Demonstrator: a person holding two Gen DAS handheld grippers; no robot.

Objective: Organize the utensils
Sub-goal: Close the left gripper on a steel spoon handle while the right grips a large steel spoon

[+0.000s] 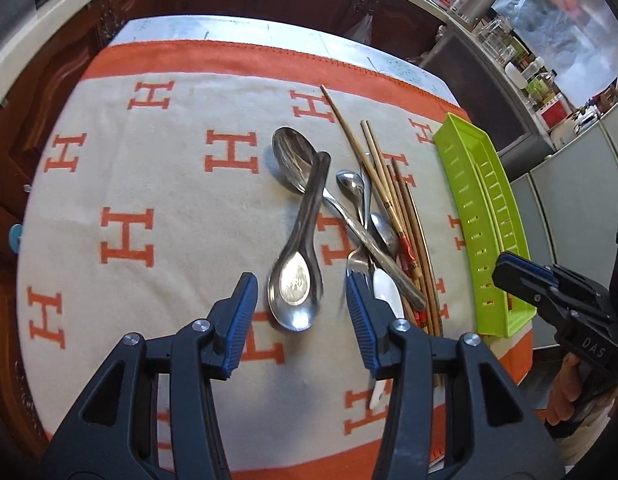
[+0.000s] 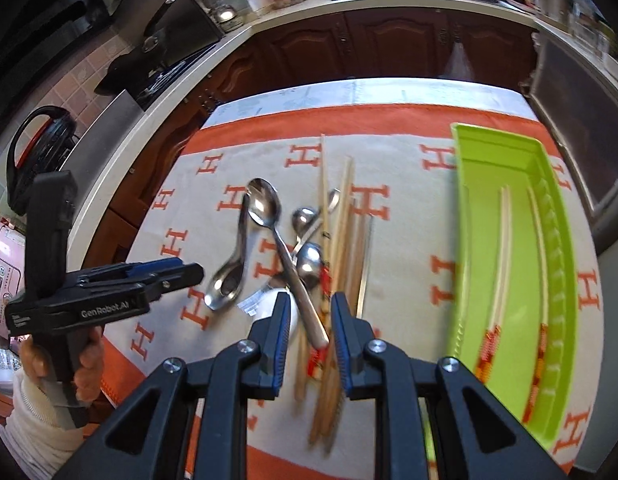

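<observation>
Utensils lie crossed; your empty, parted left claw and right claw could drag neighbours off the bench.

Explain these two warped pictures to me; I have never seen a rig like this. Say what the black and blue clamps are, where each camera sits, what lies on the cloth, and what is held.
The clamps are hand-held two-finger grippers, one in each of a person's hands. Each carries a wide-angle camera looking along its fingers, hence the bending. One picture looks past the left gripper, the other past the right gripper.

On the orange-patterned cloth lies a heap: metal spoons, a fork, a white spoon and wooden chopsticks. Beside it sits a green tray with two chopsticks already inside.

Both grippers hover above the heap with their jaws apart, holding nothing.
</observation>
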